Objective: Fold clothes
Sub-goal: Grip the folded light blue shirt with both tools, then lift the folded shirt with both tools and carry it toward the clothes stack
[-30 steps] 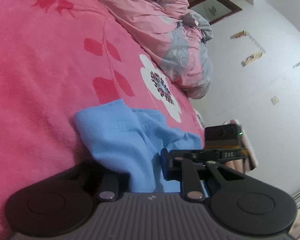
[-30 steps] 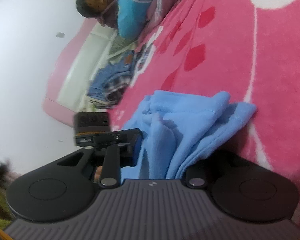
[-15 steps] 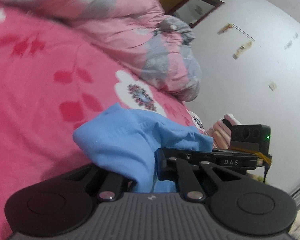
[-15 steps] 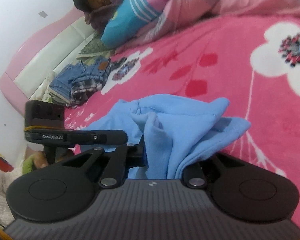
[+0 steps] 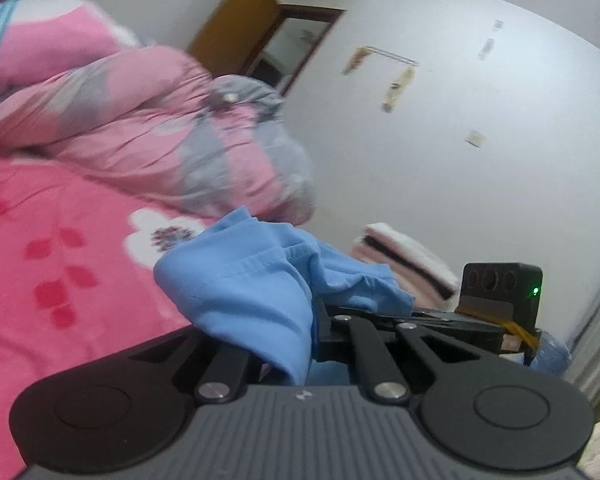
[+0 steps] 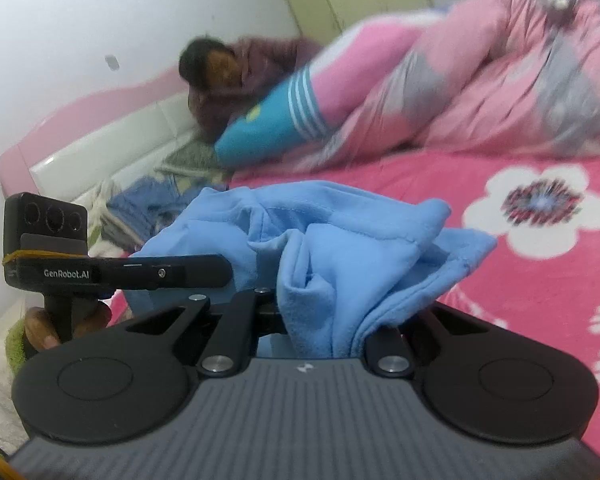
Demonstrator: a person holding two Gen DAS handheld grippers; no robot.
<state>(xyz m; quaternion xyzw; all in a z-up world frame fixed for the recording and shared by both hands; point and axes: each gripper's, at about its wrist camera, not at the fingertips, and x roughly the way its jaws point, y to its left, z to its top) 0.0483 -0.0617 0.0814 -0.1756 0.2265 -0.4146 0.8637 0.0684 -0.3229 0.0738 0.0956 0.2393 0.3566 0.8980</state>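
Note:
A light blue garment (image 5: 252, 280) hangs bunched between both grippers above the pink bedspread (image 5: 60, 264). My left gripper (image 5: 296, 344) is shut on one bunch of the cloth, which drapes over and hides its fingertips. In the right wrist view the same blue garment (image 6: 340, 240) spills out of my right gripper (image 6: 320, 320), shut on thick folds of it. The two grippers are close together, side by side. The right gripper's camera block (image 5: 500, 288) shows at the right of the left view. The left one's camera block (image 6: 46, 220) shows at the left of the right view.
A pink and grey quilt (image 5: 160, 132) is heaped along the far side of the bed. A person (image 6: 236, 92) lies by the headboard (image 6: 80, 140), with a pile of folded clothes (image 6: 140, 204) nearby. Folded towels (image 5: 400, 256) lie past the bed's edge by the white wall.
Both grippers have risen together and lifted the blue garment off the bedspread. Both views have rolled toward level, so more of the room and walls shows.

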